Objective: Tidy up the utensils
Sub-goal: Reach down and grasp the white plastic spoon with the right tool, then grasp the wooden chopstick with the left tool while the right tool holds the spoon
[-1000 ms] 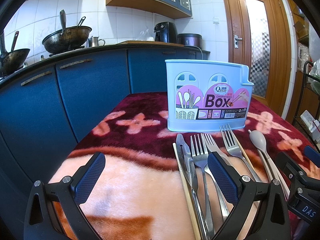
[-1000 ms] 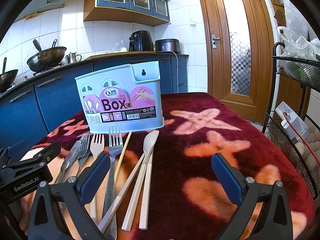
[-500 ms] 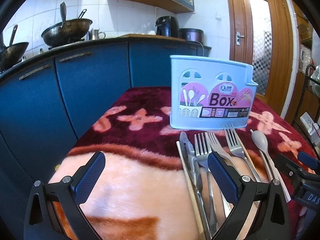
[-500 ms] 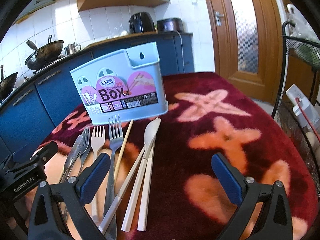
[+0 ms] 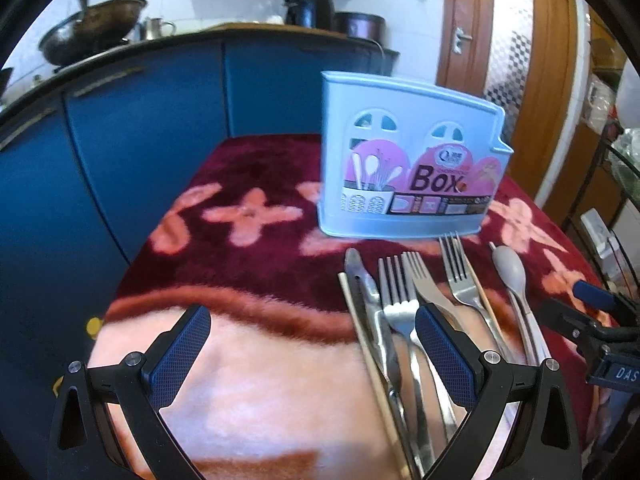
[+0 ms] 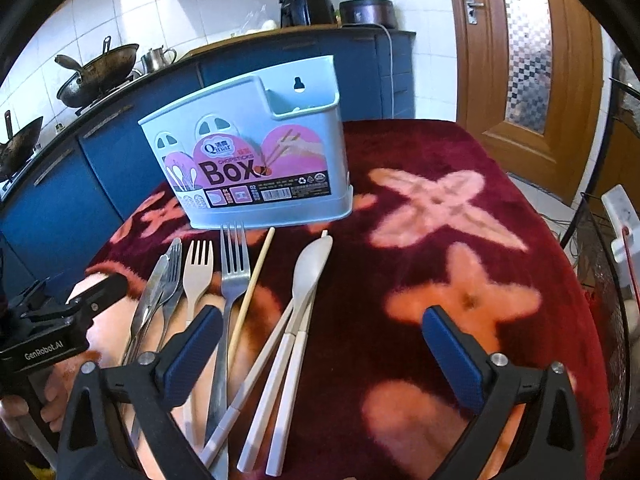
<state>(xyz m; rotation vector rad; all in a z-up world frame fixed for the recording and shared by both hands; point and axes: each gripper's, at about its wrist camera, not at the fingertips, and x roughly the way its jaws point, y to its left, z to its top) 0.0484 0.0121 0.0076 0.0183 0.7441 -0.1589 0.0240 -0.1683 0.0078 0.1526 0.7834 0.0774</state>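
A pale blue utensil box [image 5: 404, 168] [image 6: 256, 160] with a pink "Box" label stands upright on the red flowered cloth. In front of it lie a steel knife [image 6: 150, 300], steel forks [image 6: 234, 264], a cream plastic fork [image 6: 198, 276], a wooden chopstick [image 6: 252, 292] and a cream spoon [image 6: 310, 272] beside cream chopsticks [image 6: 280, 360]. My left gripper [image 5: 312, 340] is open above the cloth, its right finger over the steel forks [image 5: 400, 296]. My right gripper [image 6: 320, 344] is open, with the cream spoon and chopsticks between its fingers. Neither holds anything.
Blue kitchen cabinets [image 5: 140, 128] stand close behind the table, with woks [image 6: 96, 76] on the counter. A wire rack [image 6: 600, 264] stands at the table's right edge. A wooden door [image 6: 524, 40] is behind. A hand holds the left gripper's body [image 6: 48, 344].
Both grippers have moved forward and tilted down toward the utensils and box, which now look larger. Both stayed open and took hold of nothing.
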